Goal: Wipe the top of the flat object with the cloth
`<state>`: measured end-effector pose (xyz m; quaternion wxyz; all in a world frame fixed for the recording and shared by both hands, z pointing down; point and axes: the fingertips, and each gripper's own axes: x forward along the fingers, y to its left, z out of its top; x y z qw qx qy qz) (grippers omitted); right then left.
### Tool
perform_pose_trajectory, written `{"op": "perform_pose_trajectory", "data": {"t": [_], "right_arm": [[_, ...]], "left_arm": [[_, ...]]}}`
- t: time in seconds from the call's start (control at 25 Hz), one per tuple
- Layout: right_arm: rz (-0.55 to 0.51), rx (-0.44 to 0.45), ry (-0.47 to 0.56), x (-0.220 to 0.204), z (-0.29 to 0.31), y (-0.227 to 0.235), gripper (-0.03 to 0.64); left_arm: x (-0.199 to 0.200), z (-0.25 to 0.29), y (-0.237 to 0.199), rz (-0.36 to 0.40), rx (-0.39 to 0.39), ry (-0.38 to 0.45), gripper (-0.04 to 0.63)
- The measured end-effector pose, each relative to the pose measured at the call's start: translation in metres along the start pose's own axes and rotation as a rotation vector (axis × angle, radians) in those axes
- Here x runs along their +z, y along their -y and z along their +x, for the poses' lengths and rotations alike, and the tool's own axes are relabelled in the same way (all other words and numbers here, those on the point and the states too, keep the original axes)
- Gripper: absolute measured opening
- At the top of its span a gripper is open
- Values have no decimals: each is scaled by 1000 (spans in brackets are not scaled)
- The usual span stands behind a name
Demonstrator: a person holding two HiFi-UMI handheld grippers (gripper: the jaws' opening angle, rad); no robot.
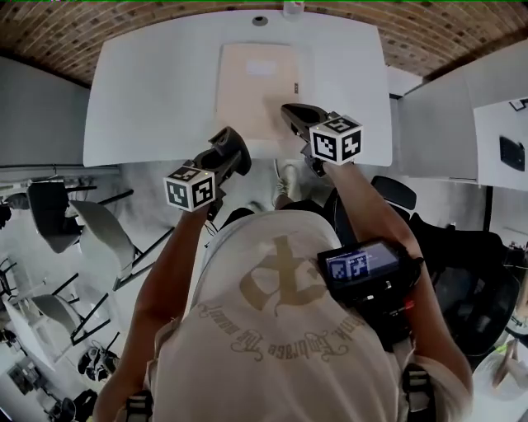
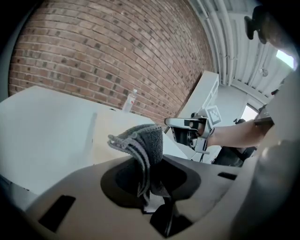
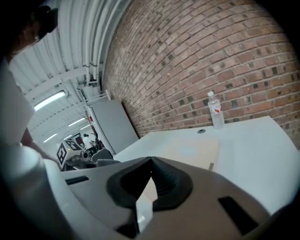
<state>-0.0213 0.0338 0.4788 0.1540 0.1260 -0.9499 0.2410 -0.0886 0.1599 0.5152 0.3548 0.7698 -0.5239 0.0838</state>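
Left tool (image 1: 235,148) clamped on one grey cloth (image 2: 140,140), right tool (image 1: 290,111) closed, empty, one flat board (image 1: 252,86) at 12 o'clock

You have a white surface (image 1: 148,99) in front of you. A flat tan board (image 1: 252,95) lies on its middle. A clear bottle (image 3: 215,111) stands at the far edge, near a small round cap (image 1: 260,21).

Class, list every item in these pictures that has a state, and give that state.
left hand-held gripper: shut on the cloth
right hand-held gripper: shut, empty
cloth: bunched up between the jaws
flat board: lying flat on the table, uncovered
water bottle: upright, capped
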Motion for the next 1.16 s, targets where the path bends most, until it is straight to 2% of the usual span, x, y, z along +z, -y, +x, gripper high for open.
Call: {"op": "perform_pose_trajectory", "data": {"t": [0.2, 0.36, 0.48, 0.6, 0.8, 0.96, 1.16], "right_arm": [[-44, 48, 68, -4, -20, -42, 21], [-48, 33, 89, -15, -28, -69, 21], [-35, 15, 83, -34, -38, -80, 21], [-31, 3, 83, -42, -46, -83, 21], [-1, -50, 83, -65, -63, -75, 21], [13, -56, 105, -95, -71, -66, 21], [2, -71, 102, -102, -97, -61, 21]], "left_arm": [[-3, -32, -1, -5, 35, 87, 104], [-4, -63, -3, -54, 53, 157, 104], [-14, -73, 6, -54, 49, 177, 104], [-20, -78, 10, -40, 58, 184, 104], [-40, -83, 15, -98, 71, 207, 105], [-63, -72, 15, -66, 83, 198, 105], [-65, -60, 35, -50, 58, 213, 104]]}}
